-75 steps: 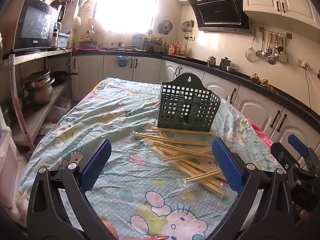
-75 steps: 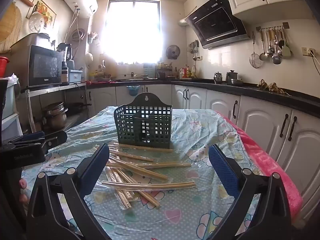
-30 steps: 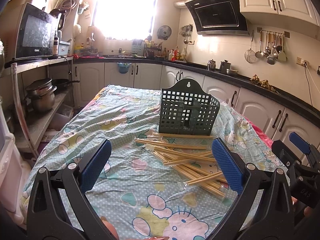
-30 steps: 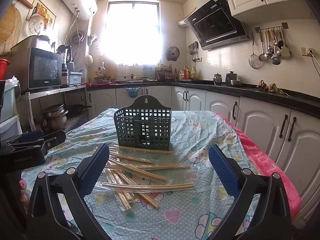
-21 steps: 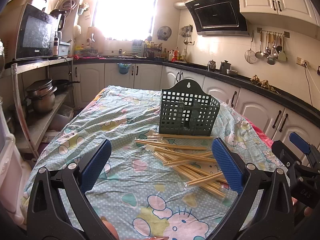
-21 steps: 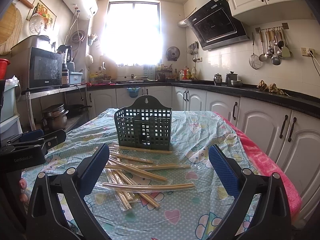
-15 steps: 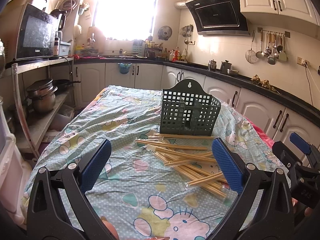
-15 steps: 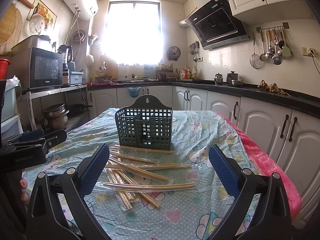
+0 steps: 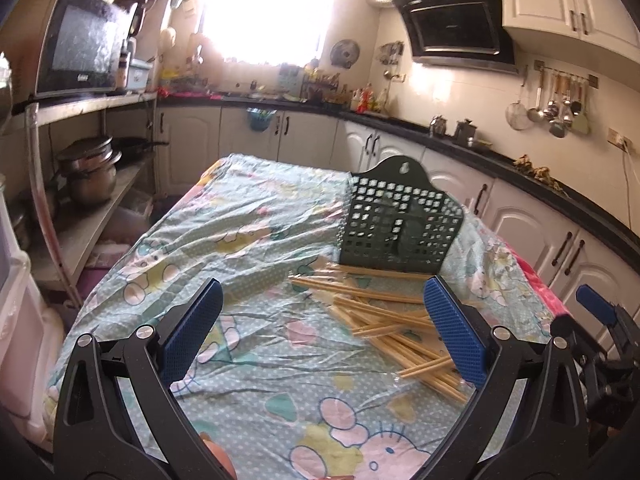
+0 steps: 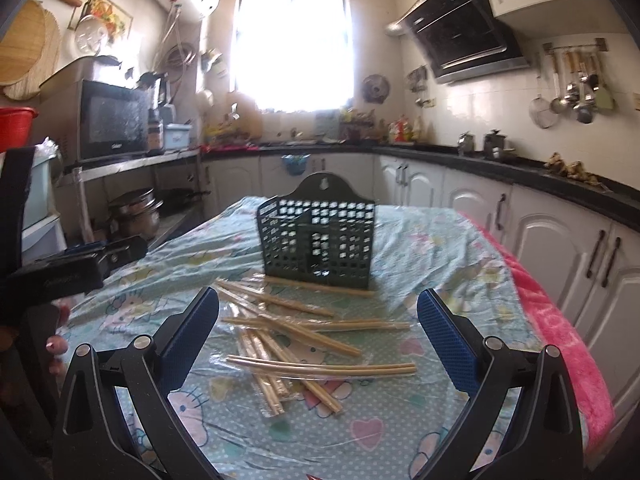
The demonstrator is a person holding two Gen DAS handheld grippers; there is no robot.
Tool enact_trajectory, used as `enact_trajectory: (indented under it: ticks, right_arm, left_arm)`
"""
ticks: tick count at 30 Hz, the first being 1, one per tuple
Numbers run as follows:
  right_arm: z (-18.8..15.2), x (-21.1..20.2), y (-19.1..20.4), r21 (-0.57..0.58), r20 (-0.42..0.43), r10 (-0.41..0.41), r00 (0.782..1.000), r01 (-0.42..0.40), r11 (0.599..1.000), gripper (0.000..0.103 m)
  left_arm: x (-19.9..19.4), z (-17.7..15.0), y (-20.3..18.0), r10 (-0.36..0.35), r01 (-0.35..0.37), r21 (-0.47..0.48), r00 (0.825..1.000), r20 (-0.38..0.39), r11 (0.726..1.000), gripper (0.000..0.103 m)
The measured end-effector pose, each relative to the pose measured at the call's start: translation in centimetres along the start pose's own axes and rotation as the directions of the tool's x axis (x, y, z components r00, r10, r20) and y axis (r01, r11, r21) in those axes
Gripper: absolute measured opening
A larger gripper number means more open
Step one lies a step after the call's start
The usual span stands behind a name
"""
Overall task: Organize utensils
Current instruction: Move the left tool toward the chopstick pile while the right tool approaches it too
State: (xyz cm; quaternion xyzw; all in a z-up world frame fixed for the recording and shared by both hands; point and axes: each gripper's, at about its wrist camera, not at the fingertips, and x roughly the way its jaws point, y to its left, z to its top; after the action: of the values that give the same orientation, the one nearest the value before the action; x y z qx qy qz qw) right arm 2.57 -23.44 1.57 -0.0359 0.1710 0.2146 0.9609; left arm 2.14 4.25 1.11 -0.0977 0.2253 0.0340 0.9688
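Note:
A dark green lattice utensil holder (image 9: 398, 228) (image 10: 318, 244) stands upright on the table, with nothing visible inside it. In front of it lies a loose heap of wooden chopsticks (image 9: 384, 320) (image 10: 296, 332), some in clear wrappers. My left gripper (image 9: 322, 324) hovers open above the tablecloth, left of the heap. My right gripper (image 10: 318, 332) is open too, hanging above the chopsticks with nothing between its fingers. Each gripper shows at the edge of the other's view.
The table (image 9: 248, 216) wears a cartoon-print cloth under clear plastic. A pink cloth (image 10: 560, 328) hangs over its right edge. White cabinets (image 10: 560, 240) and a black counter run along the right and back. A shelf with pots (image 9: 86, 176) and a microwave (image 9: 80, 56) stands at the left.
Both grippers have drifted slightly to the left, so the holder and chopsticks sit a bit further right in both views. Nothing on the table has moved.

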Motion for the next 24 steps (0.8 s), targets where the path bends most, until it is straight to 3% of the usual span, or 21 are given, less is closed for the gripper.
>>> enact_trajectory:
  ticks: [12, 24]
  right_arm:
    - [2.2, 5.0, 2.1, -0.155, -0.127, 0.104, 0.986, -0.124, 0.980, 0.097]
    - [3.0, 11.4, 4.2, -0.212, -0.247, 0.157, 0.956, -0.211, 0.954, 0.096]
  left_arm:
    - [5.4, 2.1, 2.7, 0.010, -0.017, -0.042, 0.986, -0.166, 0.999, 0.093]
    - [12.2, 4.5, 5.3, -0.046, 0.012, -0.116, 0.955, -0.292, 0.993, 0.093]
